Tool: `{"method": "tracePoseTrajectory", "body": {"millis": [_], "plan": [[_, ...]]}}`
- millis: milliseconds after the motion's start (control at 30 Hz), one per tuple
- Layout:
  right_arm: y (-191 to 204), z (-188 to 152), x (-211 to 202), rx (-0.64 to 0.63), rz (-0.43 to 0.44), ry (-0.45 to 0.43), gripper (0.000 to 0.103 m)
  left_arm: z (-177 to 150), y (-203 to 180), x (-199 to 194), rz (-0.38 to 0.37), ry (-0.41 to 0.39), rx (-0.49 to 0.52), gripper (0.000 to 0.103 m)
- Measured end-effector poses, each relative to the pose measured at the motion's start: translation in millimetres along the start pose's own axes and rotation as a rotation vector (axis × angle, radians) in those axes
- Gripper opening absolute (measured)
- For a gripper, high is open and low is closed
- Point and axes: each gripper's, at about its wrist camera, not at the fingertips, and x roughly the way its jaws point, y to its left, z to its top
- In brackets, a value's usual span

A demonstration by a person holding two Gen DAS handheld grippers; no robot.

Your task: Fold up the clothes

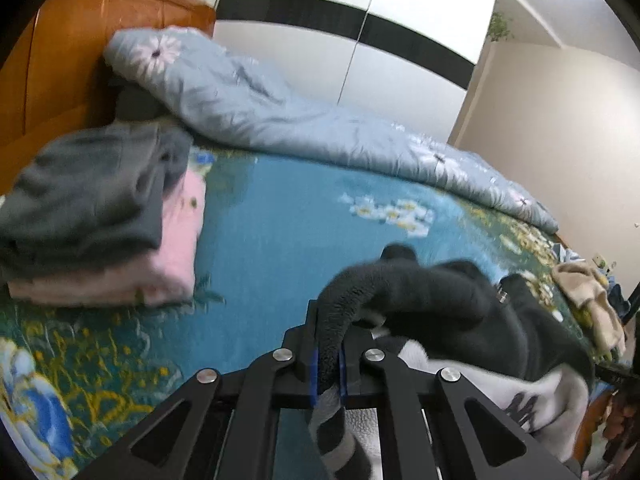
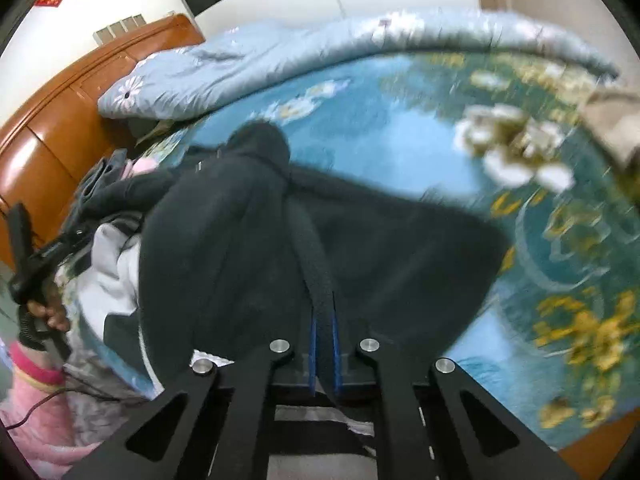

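— Are both jaws gripping?
— Yes; the left gripper (image 1: 328, 356) is clamping the dark fleece garment (image 1: 440, 300); the right gripper (image 2: 324, 344) is pinching its edge, draping over the bed (image 2: 380, 128).

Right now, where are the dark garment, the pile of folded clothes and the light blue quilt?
dark garment (image 2: 360, 248), right wrist view, on its broad dark body.
pile of folded clothes (image 1: 92, 200), left wrist view, on the grey top piece.
light blue quilt (image 1: 248, 108), left wrist view, on its rumpled middle.
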Motion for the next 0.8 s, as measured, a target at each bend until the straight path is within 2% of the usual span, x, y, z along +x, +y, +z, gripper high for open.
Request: {"method": "tracePoseTrajectory", "body": {"millis": [200, 333, 433, 700, 800], "plan": [[5.6, 54.0, -53.5, -0.105, -0.204, -0.164, 0.005, 54.7, -39.7, -20.4, -0.01, -0.119, 0.137, 0.007], [19.2, 85.8, -93.8, -0.188, -0.373, -0.311, 0.005, 97.0, -53.9, -47.1, -0.018, -0.245, 0.141, 0.007], [27.9, 106.0, -127.9, -0.21, -0.468, -0.432, 0.005, 121.5, -59.2, -74.0, -0.024, -0.323, 0.137, 0.007], [51.6, 124.2, -212.6, -0.237, -0.581, -0.717, 0.005, 149.4, -79.1, -154.4, -0.056, -0.487, 0.223, 0.007], [58.8, 121.6, -243.4, -0.233, -0.582, -0.802, 0.005, 148.6, -86.7, -186.9, -0.064, -0.545, 0.272, 0.007]]}}
